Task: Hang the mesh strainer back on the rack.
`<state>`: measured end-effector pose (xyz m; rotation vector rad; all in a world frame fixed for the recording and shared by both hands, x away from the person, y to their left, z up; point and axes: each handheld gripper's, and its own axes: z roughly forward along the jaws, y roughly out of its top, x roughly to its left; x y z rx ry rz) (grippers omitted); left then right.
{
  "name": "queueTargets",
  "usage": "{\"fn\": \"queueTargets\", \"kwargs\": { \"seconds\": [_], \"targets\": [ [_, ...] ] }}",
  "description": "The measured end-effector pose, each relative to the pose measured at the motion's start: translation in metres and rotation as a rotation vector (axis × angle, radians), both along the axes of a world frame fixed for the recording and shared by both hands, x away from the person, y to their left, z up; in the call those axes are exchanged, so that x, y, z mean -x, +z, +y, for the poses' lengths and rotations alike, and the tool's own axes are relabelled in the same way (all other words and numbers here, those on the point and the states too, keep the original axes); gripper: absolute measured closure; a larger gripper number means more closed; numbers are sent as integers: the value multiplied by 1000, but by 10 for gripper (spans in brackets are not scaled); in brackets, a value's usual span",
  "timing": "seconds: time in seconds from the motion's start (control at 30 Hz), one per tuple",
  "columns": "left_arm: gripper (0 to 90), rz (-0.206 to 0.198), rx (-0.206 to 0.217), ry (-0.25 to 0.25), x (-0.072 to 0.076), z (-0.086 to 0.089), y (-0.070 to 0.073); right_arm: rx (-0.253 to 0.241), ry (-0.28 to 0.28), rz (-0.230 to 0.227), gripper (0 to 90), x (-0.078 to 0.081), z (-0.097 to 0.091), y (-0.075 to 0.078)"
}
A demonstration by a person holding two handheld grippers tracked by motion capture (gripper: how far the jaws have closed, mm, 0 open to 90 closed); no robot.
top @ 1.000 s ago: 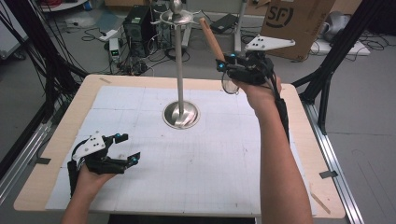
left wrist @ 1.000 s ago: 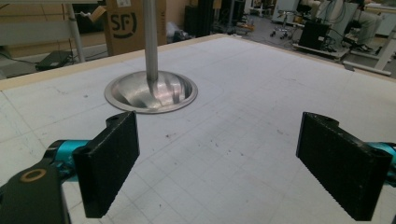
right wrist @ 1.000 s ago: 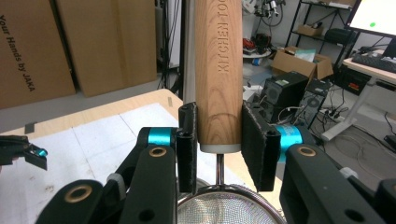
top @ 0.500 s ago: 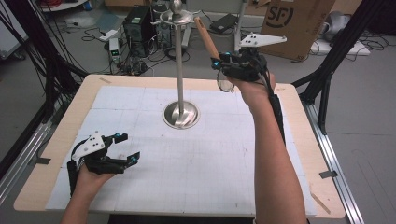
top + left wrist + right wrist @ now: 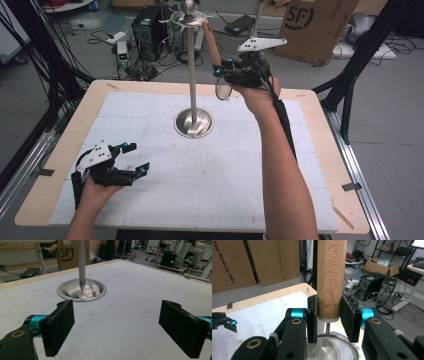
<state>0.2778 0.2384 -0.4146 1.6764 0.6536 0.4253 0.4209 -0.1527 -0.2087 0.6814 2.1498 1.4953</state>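
A steel stand (image 5: pixel 192 70) rises from a round base (image 5: pixel 193 123) at the table's middle, with a hook disc (image 5: pixel 188 17) at its top. My right gripper (image 5: pixel 225 72) is held high just right of the pole, shut on the wooden handle (image 5: pixel 212 42) of a small mesh strainer (image 5: pixel 223 91). The handle points up toward the disc and the mesh hangs below the jaws. In the right gripper view the handle (image 5: pixel 331 277) stands clamped between the pads, with the mesh (image 5: pixel 332 347) under it. My left gripper (image 5: pixel 135 159) rests open at the front left; its view faces the base (image 5: pixel 81 290).
A white gridded mat (image 5: pixel 240 170) covers the wooden table. Behind the far edge stand a cardboard box (image 5: pixel 312 25), a computer tower (image 5: pixel 147 25) and loose cables on the floor. Black frame legs (image 5: pixel 357 65) flank the table's right side.
My right gripper has carried the strainer leftward, bringing the handle's tip closer to the stand's top. The left gripper has stayed where it was.
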Motion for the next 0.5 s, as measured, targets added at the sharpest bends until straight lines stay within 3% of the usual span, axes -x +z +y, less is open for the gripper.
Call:
{"fn": "queueTargets", "kwargs": {
  "seconds": [0.5],
  "targets": [
    [138, -1, 4, 6, 0, 0, 0, 25, -27, 11, 685, -4, 11, -2]
  ]
}}
